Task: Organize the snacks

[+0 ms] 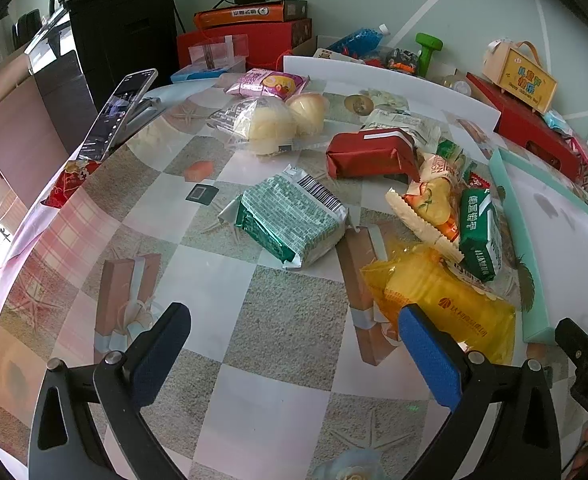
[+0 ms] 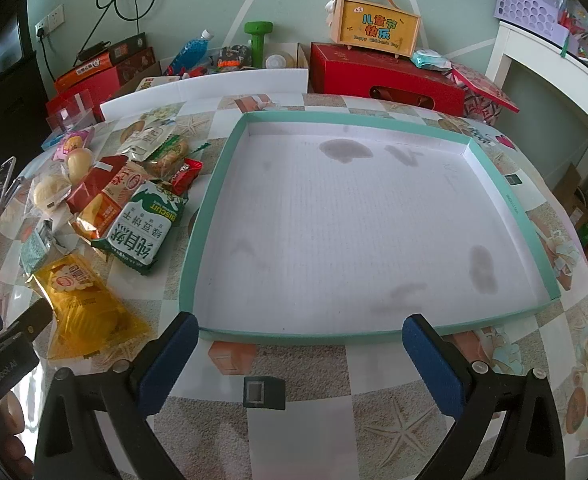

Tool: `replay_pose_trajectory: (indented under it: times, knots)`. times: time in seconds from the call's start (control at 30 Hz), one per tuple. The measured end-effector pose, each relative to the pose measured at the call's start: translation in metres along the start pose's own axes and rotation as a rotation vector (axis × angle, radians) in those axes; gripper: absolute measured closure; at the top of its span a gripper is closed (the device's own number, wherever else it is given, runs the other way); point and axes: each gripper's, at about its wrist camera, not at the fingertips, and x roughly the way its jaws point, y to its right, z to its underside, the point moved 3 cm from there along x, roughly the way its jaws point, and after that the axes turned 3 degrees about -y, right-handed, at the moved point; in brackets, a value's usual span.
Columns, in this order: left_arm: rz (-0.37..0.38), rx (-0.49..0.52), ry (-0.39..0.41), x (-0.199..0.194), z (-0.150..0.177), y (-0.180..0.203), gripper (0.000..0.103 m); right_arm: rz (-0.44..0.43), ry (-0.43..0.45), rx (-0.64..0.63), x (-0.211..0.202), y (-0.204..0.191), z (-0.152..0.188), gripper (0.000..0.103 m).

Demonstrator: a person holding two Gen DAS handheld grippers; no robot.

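Note:
Several snack packs lie in a loose heap on the patterned tablecloth: a green-white pack (image 1: 294, 220), a red pack (image 1: 370, 154), a yellow bag (image 1: 442, 304) (image 2: 82, 304), a green biscuit pack (image 2: 142, 232) and wrapped buns (image 1: 270, 124). To their right sits a shallow teal-rimmed tray (image 2: 210, 208) with a bare white floor. My left gripper (image 1: 294, 356) hovers open above the cloth, just short of the yellow bag. In front of the tray's near rim my right gripper (image 2: 300, 364) is open, holding nothing.
A phone (image 1: 114, 116) leans on a stand at the table's left edge. Red gift boxes (image 2: 386, 80), an orange carry box (image 2: 378, 28), a bottle and a green dumbbell (image 2: 259, 42) crowd the back. A white board (image 2: 214, 88) lies behind the snacks.

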Motion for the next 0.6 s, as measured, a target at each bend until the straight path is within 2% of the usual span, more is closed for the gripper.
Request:
replay_pose_trajectory:
  times: [0.37, 0.5, 0.6]
  knots:
    - [0.009, -0.010, 0.014, -0.005, -0.002, -0.003, 0.000, -0.005, 0.013, -0.013, -0.003, -0.004, -0.001, 0.000]
    - [0.006, -0.036, 0.043, -0.014, -0.006, -0.012, 0.000, -0.096, 0.062, -0.043, -0.014, -0.025, -0.004, 0.000]
    - [-0.006, -0.070, 0.032, -0.013, -0.008, -0.023, 0.000, -0.157, 0.096, -0.098, -0.023, -0.047, -0.005, 0.000]
